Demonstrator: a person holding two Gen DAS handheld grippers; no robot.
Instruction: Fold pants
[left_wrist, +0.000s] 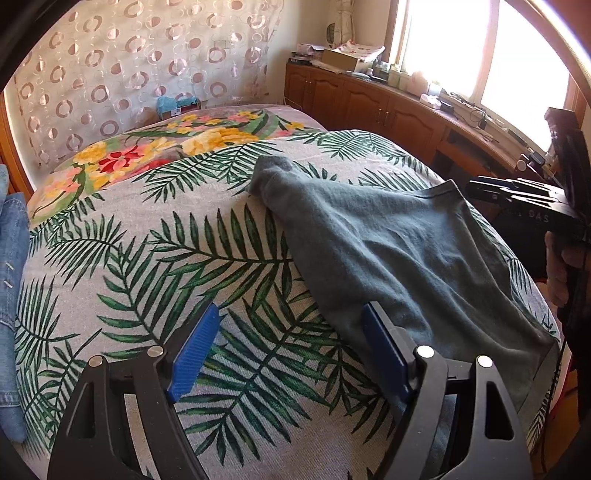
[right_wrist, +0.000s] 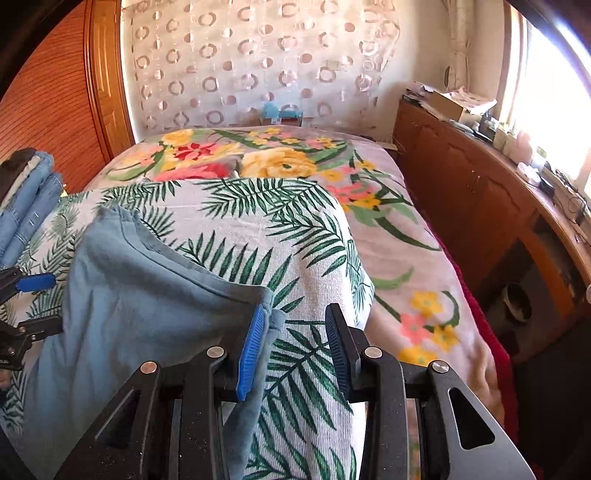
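Pants (left_wrist: 406, 258), grey-blue and partly folded, lie on the palm-print bed cover (left_wrist: 166, 258). In the left wrist view the left gripper (left_wrist: 291, 350) stands wide open and empty, its right finger at the fabric's near edge, its left finger over bare cover. In the right wrist view the right gripper (right_wrist: 295, 347) is part open; the pants' corner (right_wrist: 271, 317) lies against its left finger, unclamped. Both grippers should probably pinch an edge before lifting evenly.

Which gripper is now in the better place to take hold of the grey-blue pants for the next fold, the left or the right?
Probably the right gripper: its open jaws already sit at the edge of the pants. The left gripper is open mostly over bare leaf-print bedspread.
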